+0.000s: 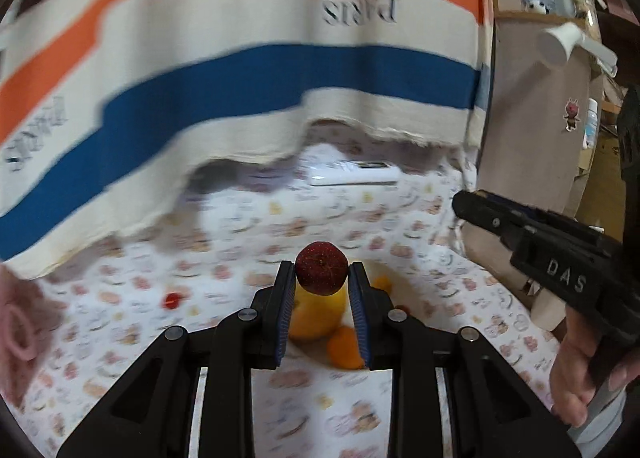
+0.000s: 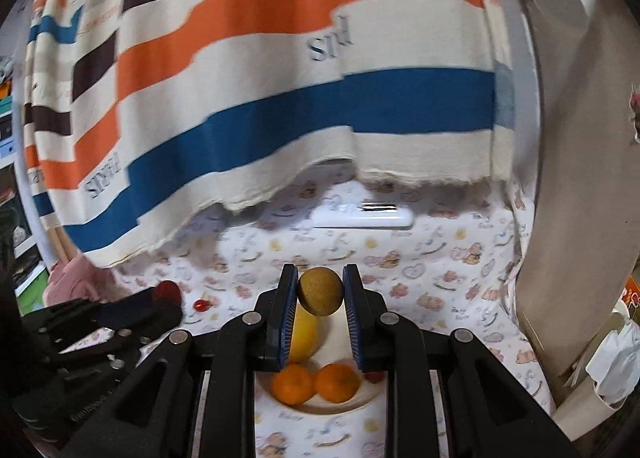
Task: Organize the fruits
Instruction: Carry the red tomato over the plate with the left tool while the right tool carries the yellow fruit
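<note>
Altogether two oranges (image 2: pixel 292 384) (image 2: pixel 337 382) on one plate (image 2: pixel 320 406), one fruit per gripper (image 1: pixel 321 272) (image 2: pixel 320 290)

Striped blanket (image 2: pixel 280 97) overhangs behind; plate (image 2: pixel 320 406) w/ fruit below.

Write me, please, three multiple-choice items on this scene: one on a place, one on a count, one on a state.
1. Where do the oranges lie?
A. on the plate
B. on the white remote
C. on the striped cloth

2. How many oranges show on the plate in the right wrist view?
A. one
B. two
C. four

3. What is the left gripper doing?
A. hanging open with nothing in it
B. shut on a red fruit
C. shut on a banana

Answers:
1. A: both sit on the pale plate beside a yellow fruit.
2. B: two lie side by side there.
3. B: its pads press both sides of the red fruit, held above the plate; the right gripper likewise clamps a brown fruit.
</note>
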Available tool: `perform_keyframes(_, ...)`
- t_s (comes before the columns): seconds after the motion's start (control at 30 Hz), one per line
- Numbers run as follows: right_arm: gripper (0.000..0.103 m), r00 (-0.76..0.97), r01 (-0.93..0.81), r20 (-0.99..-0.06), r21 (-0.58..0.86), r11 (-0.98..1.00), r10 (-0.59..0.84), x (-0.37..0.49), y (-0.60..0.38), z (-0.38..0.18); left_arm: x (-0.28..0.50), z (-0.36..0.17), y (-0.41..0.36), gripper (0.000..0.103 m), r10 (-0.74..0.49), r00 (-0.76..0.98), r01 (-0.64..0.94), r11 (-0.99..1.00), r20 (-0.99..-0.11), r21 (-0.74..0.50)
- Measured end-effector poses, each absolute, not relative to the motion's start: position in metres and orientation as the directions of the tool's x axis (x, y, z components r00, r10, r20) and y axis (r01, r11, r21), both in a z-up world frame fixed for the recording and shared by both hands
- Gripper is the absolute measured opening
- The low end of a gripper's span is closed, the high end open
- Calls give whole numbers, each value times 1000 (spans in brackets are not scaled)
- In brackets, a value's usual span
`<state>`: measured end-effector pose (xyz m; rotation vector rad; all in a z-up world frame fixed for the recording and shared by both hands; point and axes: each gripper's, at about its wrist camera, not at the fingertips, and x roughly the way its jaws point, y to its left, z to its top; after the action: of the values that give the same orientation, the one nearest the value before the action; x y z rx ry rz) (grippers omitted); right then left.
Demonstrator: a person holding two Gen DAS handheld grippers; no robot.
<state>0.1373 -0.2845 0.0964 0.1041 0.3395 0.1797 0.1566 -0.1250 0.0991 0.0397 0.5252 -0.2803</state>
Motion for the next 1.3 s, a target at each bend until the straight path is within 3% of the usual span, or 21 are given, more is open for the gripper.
perform_keyframes(0.33, 24, 809, -64, -541, 306, 950, 229, 211, -336, 37, 225, 48, -184, 26, -329, 660, 384, 920, -675, -73)
perform_keyframes(0.57, 24, 687, -77, -655, 363, 928, 313, 244, -333, -4, 243, 19, -203, 26, -313, 611, 406, 912, -727, -52)
perform_keyframes(1.3, 25, 614, 16, -730, 391, 920, 300, 267, -346, -33, 257, 10, -190, 26, -283, 612, 379, 924, -738, -40)
